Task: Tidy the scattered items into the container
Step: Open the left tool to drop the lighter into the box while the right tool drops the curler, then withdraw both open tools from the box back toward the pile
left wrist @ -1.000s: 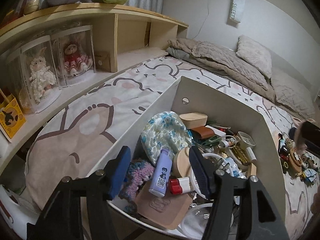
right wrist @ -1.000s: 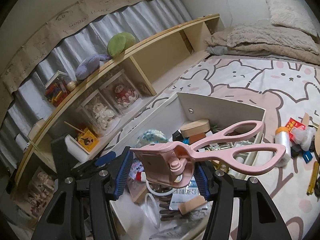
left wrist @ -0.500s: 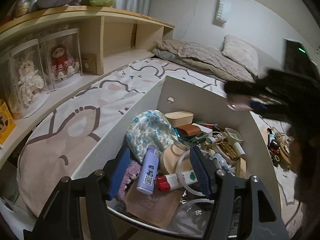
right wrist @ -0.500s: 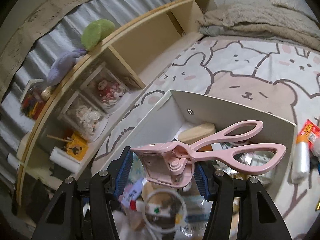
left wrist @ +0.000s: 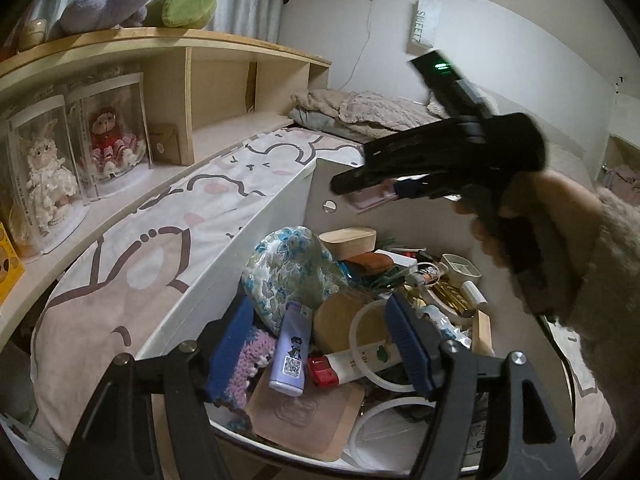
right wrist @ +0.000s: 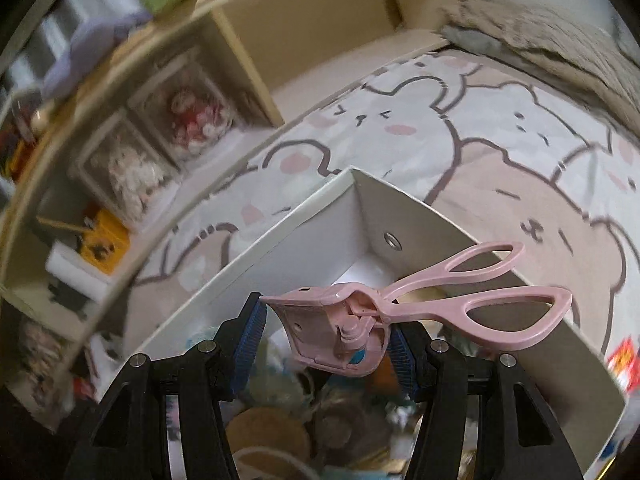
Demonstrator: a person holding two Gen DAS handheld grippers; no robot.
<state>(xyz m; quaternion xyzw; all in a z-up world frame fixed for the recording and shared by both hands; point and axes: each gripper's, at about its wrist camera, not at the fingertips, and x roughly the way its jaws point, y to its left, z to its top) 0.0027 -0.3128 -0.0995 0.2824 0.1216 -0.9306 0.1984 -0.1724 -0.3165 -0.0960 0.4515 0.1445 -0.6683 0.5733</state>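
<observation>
The right gripper (right wrist: 326, 332) grips the pink eyelash curler (right wrist: 400, 312) over the white container (right wrist: 420, 216). The left gripper (left wrist: 320, 344), its jaws opening and empty, hovers above the container's clutter.

My left wrist view is dim but sharp — soft indoor light, no hard shadows, only the moving right gripper (left wrist: 400, 184) smeared. My right wrist view is motion-blurred, worst at the shelf (right wrist: 120, 128) — both bend and darken toward the edges.

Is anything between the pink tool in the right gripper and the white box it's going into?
Nothing visible. The pink eyelash curler, held by the right gripper, hangs over the open-topped white box; only the clutter already inside lies beneath it.
</observation>
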